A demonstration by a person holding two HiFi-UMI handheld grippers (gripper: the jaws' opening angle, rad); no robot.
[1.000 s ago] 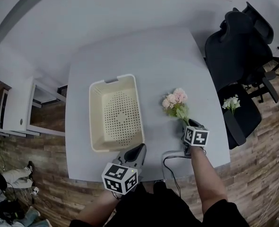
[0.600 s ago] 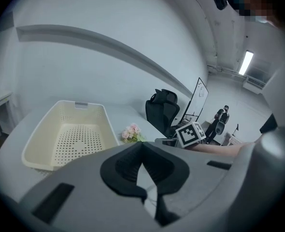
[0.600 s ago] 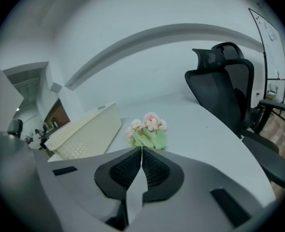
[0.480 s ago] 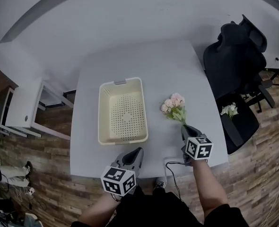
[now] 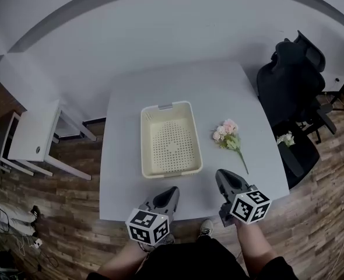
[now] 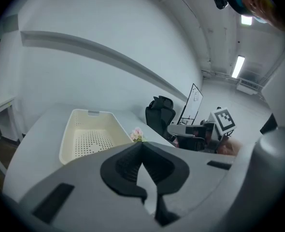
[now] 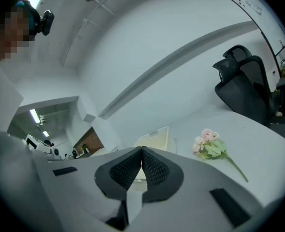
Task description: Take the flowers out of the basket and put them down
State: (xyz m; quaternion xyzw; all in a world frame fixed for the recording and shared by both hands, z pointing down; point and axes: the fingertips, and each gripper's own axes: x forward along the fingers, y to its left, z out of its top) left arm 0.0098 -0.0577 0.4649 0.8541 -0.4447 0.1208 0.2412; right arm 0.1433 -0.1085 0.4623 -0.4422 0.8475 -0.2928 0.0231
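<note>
A white side table [image 5: 35, 136] stood at the far left on the wooden floor [image 5: 73, 226]. Beside it, the grey counter [image 5: 125, 127] carried a cream perforated basket [image 5: 143, 144], which was empty, with its handle end toward the wall. The left tongs [image 5: 172, 190] hovered over the counter's near edge, just in front of the basket, clenched tip to tip with nothing between them. Right of the basket and apart from it, the pink flowers [image 5: 227, 132] lay flat on the counter, their green stem trailing toward the near right corner. The right tongs [image 5: 220, 175] hung near the stem's end without touching it, likewise clenched on nothing. Further right stood a black office chair [image 5: 288, 80]. A small white bunch [image 5: 286, 138] lay on a dark seat beside the counter's right edge.
</note>
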